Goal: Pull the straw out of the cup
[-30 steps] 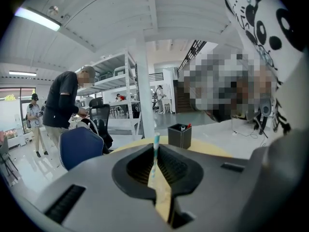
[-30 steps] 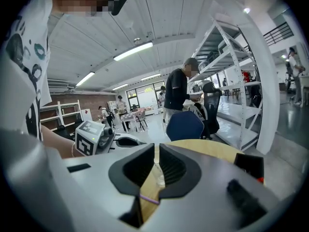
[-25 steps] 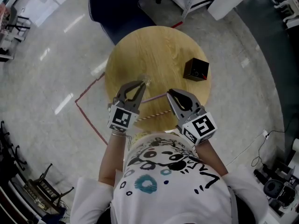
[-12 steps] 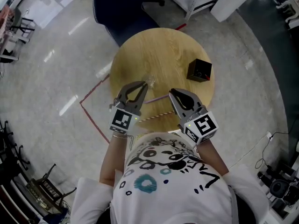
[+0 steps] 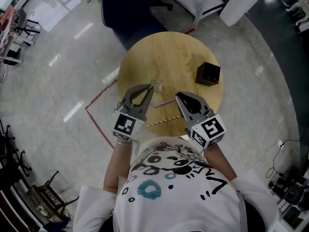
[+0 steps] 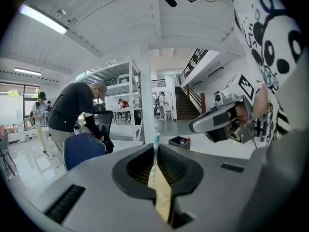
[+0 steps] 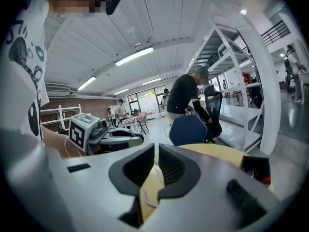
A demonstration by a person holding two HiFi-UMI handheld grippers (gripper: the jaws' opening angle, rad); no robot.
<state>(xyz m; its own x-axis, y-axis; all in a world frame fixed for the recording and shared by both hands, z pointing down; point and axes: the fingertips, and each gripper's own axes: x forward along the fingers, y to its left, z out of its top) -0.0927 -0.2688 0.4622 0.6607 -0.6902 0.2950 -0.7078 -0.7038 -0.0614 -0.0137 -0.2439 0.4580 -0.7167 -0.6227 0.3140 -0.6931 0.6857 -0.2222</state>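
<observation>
Over the wooden counter (image 5: 178,57) we hold our left gripper (image 5: 147,88), jaws clamped on a striped straw (image 6: 156,139) — and our right gripper (image 7: 156,148), jaws closed, empty.

The table (image 5: 169,52) stands ahead of the person; the chair (image 5: 126,6) is behind its far edge. The box (image 5: 208,74) sits on the table, right of centre. The left gripper (image 5: 148,89) and right gripper (image 5: 179,96) are side by side above the near edge. The cup (image 5: 157,85) is just ahead of the left gripper, the upright straw (image 6: 155,149) between that gripper's jaws

left gripper (image 5: 148,90) seemingly higher, straw (image 6: 155,141) lifted along
</observation>
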